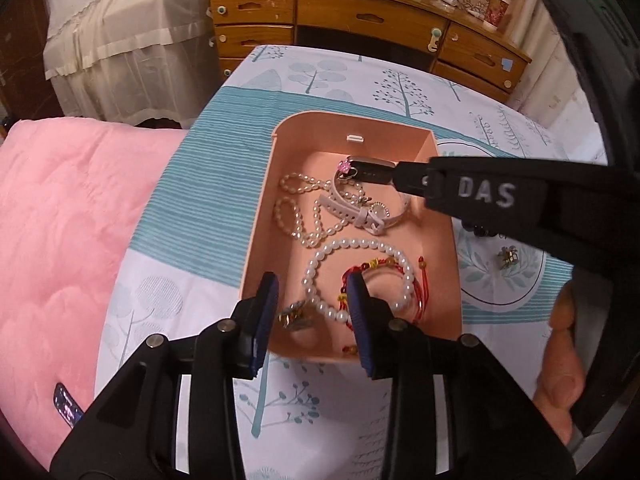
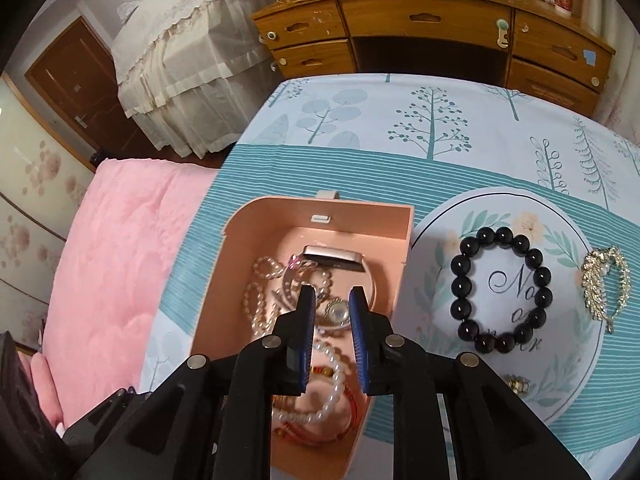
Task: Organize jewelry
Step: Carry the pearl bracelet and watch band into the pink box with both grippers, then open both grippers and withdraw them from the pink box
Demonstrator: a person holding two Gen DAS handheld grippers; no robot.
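A peach jewelry box (image 1: 256, 216) (image 2: 400, 240) sits open on the tree-print cloth. It holds a pearl necklace (image 1: 292, 216), a white pearl bracelet (image 1: 320, 260), a red cord bracelet (image 1: 416, 296), a white-strap watch (image 1: 360, 208) (image 2: 336, 312), a smart band (image 1: 372, 168) (image 2: 332, 258) and a small brooch (image 1: 294, 316). My left gripper (image 1: 312, 292) is open and empty over the box's near end. My right gripper (image 2: 331, 298) is open and empty above the watch; its arm shows in the left wrist view (image 1: 480, 192). A black bead bracelet (image 2: 500, 288) and a gold leaf brooch (image 2: 604, 284) lie on the cloth right of the box.
A small gold piece (image 2: 516, 384) (image 1: 507, 257) lies on the cloth near the box's right side. A pink quilt (image 1: 60, 240) lies left of the table. A wooden dresser (image 1: 360, 12) with clutter stands behind. A hand (image 1: 560, 368) holds the right gripper.
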